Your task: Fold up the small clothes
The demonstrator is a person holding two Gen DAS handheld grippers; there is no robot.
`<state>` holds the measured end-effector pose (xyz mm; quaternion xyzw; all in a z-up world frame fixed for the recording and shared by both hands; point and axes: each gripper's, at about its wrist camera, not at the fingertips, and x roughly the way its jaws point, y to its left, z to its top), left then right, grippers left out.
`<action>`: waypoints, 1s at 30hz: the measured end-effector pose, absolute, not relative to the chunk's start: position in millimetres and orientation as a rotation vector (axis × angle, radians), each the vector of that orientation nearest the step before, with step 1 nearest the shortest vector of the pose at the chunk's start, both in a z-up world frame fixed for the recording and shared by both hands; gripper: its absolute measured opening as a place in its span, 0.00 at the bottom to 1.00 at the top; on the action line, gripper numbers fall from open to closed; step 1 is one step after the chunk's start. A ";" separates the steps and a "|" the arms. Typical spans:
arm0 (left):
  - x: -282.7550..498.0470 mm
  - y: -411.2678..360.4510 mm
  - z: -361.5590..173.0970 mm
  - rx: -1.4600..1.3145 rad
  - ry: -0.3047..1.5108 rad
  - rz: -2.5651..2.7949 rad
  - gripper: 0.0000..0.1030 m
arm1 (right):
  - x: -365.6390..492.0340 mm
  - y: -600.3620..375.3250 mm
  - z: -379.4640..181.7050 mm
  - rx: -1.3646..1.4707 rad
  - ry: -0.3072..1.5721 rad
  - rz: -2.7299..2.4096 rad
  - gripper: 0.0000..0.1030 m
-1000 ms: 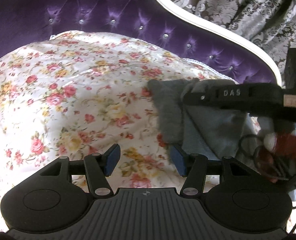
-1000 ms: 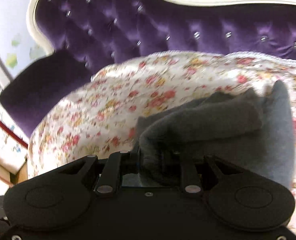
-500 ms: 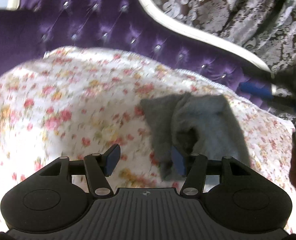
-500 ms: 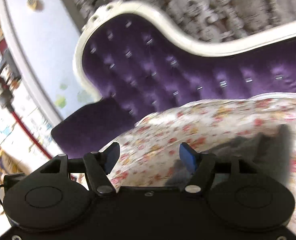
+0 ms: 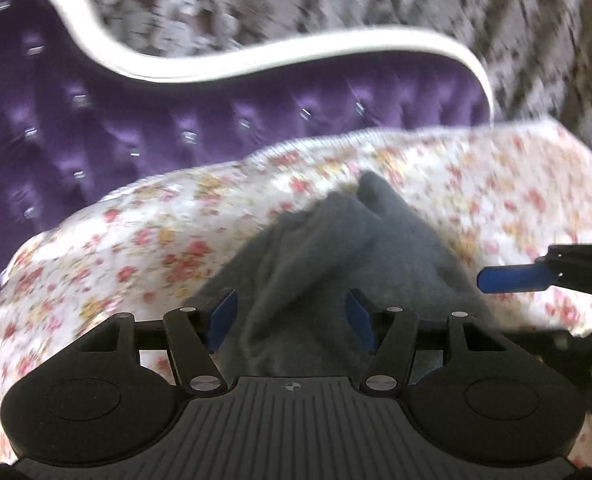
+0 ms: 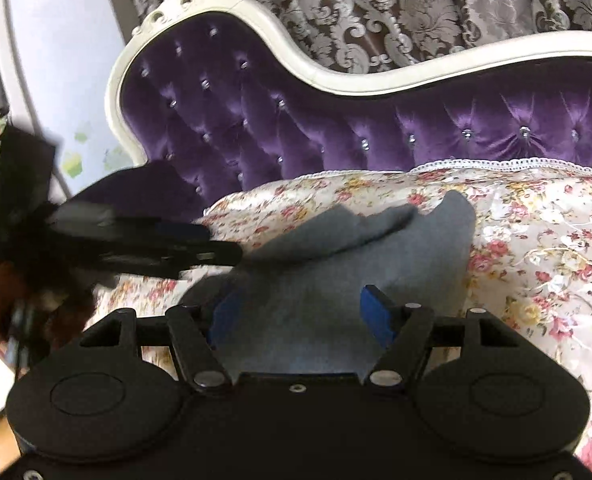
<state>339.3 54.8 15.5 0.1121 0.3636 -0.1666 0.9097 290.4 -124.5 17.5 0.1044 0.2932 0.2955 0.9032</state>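
grey garment [image 5: 328, 256] between both open tongs

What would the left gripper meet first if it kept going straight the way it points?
Probably the grey garment: it lies bunched on the floral cover, straight ahead between the open fingers of the left gripper. The blurred picture leaves depth unclear.

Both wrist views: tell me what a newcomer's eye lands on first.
The tufted purple sofa back with its white carved frame fills the rear, a grey damask curtain behind it. In front, a rumpled grey garment lies on the floral cover. Both tools are open over the garment: the left tool and the right tool.
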 end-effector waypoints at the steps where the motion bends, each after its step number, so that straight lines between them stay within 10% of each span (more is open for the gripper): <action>1: 343.5 50.2 10.8 0.249 0.761 -0.349 0.56 | 288.2 -123.0 15.2 0.202 0.603 0.614 0.69; 30: 368.6 142.7 -19.6 -0.127 0.901 -0.076 0.57 | 244.5 -49.8 8.3 -0.189 0.451 0.732 0.68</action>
